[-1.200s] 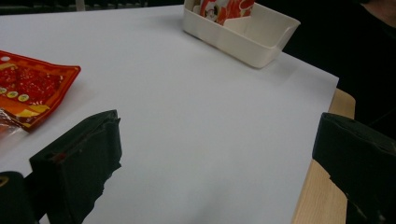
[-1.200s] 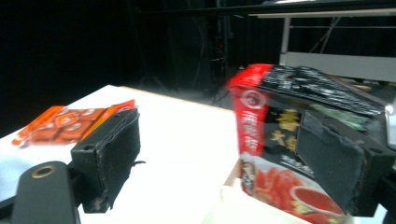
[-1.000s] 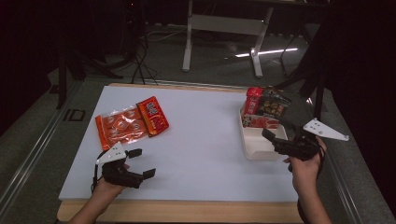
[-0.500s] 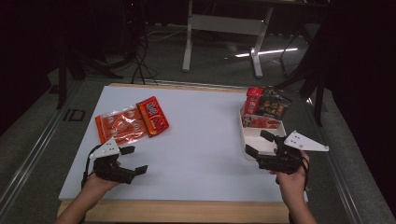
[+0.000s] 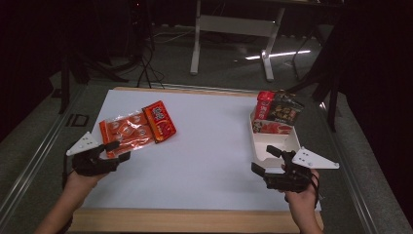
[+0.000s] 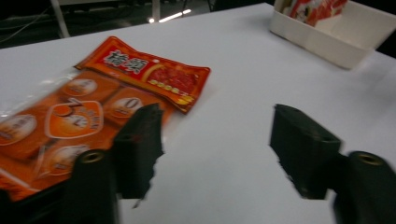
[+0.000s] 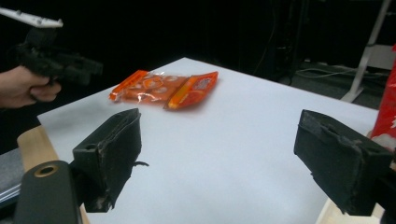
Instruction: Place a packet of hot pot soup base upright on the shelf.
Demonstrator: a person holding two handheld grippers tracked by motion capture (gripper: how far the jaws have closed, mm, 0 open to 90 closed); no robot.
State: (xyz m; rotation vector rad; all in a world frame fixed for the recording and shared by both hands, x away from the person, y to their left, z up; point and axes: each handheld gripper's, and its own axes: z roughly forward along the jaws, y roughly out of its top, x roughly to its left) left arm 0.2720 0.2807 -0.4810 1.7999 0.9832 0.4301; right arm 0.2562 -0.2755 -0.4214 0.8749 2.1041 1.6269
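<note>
High view: fixed above the person's near edge, facing forward and down, far enough to take in the whole white table [image 5: 209,146] and the dark floor beyond.
Left gripper view: rides low and close over the table, looking along its black jaws across the orange snack packet [image 6: 60,126] toward the white box [image 6: 336,37].
Right gripper view: low at the opposite side, looking across the table toward the left gripper [image 7: 70,65].
Shared: all three views take in the snack packets and the table top.
</note>
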